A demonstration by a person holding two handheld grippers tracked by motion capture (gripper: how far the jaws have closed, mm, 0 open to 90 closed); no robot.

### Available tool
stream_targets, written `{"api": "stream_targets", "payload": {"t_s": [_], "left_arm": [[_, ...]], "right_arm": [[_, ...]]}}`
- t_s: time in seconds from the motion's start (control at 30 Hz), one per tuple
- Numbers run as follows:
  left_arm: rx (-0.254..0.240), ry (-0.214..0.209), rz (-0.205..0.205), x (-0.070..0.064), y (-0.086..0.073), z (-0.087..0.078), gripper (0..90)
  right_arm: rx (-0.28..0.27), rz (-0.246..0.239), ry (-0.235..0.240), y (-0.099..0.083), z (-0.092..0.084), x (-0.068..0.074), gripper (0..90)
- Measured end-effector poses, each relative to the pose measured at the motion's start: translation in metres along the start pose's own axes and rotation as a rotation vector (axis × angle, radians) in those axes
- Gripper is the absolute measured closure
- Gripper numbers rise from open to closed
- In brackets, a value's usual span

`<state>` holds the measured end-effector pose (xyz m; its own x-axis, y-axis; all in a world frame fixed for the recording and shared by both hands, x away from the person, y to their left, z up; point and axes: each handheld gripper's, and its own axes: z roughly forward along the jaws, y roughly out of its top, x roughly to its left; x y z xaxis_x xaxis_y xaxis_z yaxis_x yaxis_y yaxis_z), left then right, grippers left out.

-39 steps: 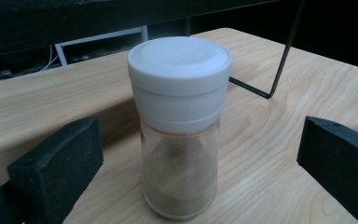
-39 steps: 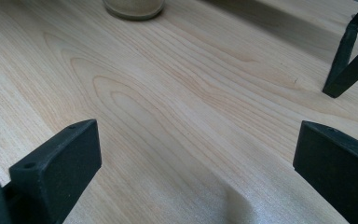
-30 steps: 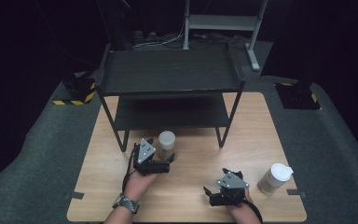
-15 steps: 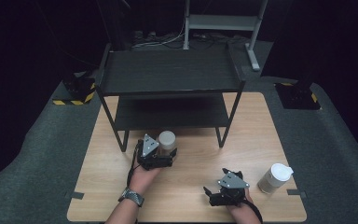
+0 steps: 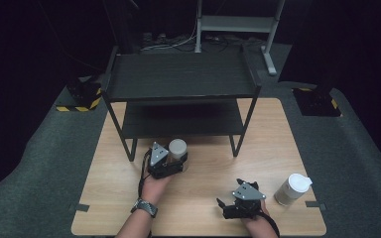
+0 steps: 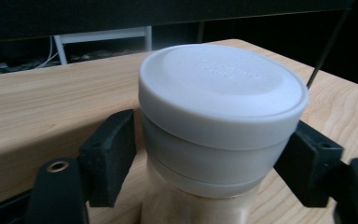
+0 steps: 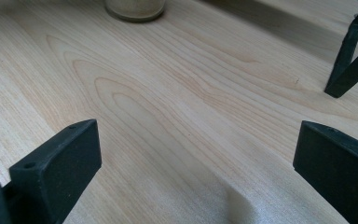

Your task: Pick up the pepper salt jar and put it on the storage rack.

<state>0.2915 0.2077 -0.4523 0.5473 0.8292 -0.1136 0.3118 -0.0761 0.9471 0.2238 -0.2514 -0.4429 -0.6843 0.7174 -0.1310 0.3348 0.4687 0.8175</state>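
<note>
Left gripper's [image 5: 176,161] fingers have just closed on the upright jar [image 5: 177,148], pads touching under its white lid.

Jar stands on the tabletop [image 5: 104,198], long axis vertical, lid up; shelf rack [image 5: 178,79] at its 12 o'clock. Right gripper [image 5: 228,207] at 4 o'clock, fingers wide apart, empty; white cup [image 5: 292,188] at 3.

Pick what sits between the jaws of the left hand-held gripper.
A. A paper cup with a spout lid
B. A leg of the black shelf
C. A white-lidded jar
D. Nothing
C: in the left gripper view the jaws flank the jar just under its white lid, having just closed in on it.
</note>
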Motion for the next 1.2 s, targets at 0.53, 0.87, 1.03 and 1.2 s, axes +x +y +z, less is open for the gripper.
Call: {"api": "stream_targets", "payload": {"t_s": [0.53, 0.87, 1.03, 1.2], "left_arm": [[-0.031, 0.008, 0.012, -0.004, -0.007, -0.004, 34.2], [-0.058, 0.007, -0.009, -0.005, -0.012, -0.025, 34.3], [-0.053, 0.010, -0.012, -0.006, -0.011, -0.037, 34.2], [-0.053, 0.011, -0.014, -0.007, -0.010, -0.048, 34.2]], "right_arm": [[-0.003, 0.005, 0.001, -0.001, 0.000, -0.001, 0.0], [-0.003, 0.004, 0.001, -0.001, 0.000, -0.001, 0.0], [0.002, -0.002, 0.000, 0.000, 0.000, 0.000, 0.0], [0.000, -0.004, -0.002, 0.000, 0.000, 0.000, 0.0]]}}
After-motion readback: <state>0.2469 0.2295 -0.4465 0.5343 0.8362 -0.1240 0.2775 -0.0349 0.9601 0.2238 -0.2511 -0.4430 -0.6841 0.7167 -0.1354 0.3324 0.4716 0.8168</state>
